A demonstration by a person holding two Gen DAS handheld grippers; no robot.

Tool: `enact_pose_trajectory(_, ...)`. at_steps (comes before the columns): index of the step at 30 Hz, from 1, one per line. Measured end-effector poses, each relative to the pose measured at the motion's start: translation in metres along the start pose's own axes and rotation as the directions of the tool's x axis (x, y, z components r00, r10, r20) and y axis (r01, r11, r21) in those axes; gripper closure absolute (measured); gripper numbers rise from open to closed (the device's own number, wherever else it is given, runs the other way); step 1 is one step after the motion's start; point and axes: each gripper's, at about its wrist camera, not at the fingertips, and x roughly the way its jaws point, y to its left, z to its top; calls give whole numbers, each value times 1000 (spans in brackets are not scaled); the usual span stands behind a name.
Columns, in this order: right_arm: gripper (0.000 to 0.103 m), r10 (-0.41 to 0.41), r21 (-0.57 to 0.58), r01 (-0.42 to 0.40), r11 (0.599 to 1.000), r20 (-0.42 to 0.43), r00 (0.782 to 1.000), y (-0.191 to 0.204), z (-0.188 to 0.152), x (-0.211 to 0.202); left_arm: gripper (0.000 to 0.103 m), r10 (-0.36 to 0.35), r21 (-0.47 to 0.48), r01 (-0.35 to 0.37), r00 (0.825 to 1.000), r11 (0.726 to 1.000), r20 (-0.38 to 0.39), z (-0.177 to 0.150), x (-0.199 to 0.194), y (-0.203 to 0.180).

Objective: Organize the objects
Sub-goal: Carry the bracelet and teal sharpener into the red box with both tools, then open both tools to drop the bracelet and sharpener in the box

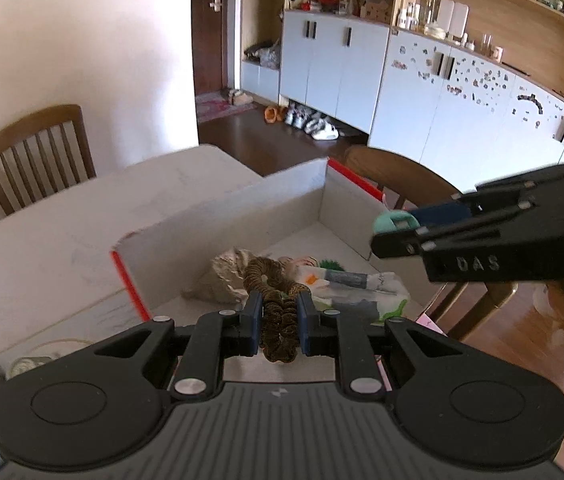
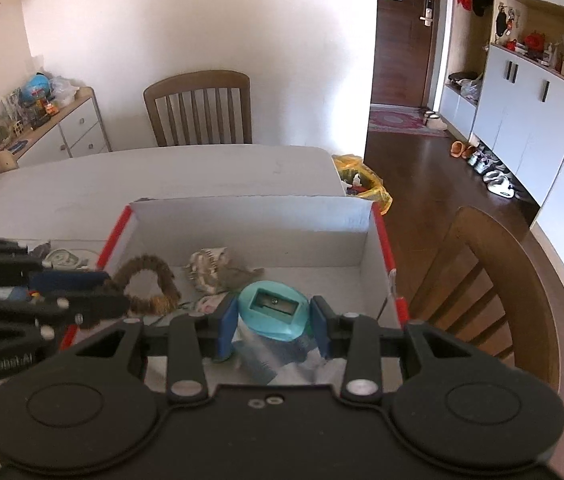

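A: While the scrunchie (image 1: 278,320) hangs pinched in the left gripper (image 1: 278,326), log any text first.

B: "DAS" is embossed on the right gripper's black body, as the left camera sees it. The right camera shows pale lettering on the left tool's body, too blurred to read. No other readable writing.

A: Scrunchie texture?

B: Brown, ruffled fabric ring, mottled. It sits squeezed flat between the blue pads (image 1: 253,320), jaws nearly together on it, the loop sticking out past the fingertips over the box (image 1: 242,212).

A: Right side?

B: The right gripper (image 2: 274,320) clamps a teal pencil sharpener (image 2: 273,308), a rounded plastic oval with a rectangular recess and a metal blade with a screw. Jaws sit about half apart, the blue pads (image 2: 229,328) pressing its two ends. It is held above the box interior, near side.

A: Box?

B: Open white cardboard, rectangular, red edges at the corners, standing on a pale table (image 2: 162,176). Inside: a crumpled beige shell-like item (image 2: 210,268), plus a pile of printed paper or plastic packaging (image 1: 361,288) under the tools.

A: Outside the box?

B: A small grey-white item (image 2: 62,258) lies on the table just left of the box wall; can't identify it. A slatted wooden chair (image 2: 202,108) stands at the table's far side, another (image 2: 489,280) at the right.
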Motion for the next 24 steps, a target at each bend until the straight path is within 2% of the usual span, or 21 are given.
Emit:
enact_pose_trajectory(7,66,-9,-31,8,1000,-26,1000,-9,12,35,85,-1,-18,-1,997,1000,-72,1,33,-8)
enact_pose_trajectory(15,66,-42,-50,37,998,-102,994,-18,20,85,85,-7,-23,3,988,1000,-154,-2,62,-15)
enact_pose_trajectory(24,66,-50,-76,38,996,-168,985,-15,15,109,85,-21,-31,14,971,999,-237,-6,88,-15)
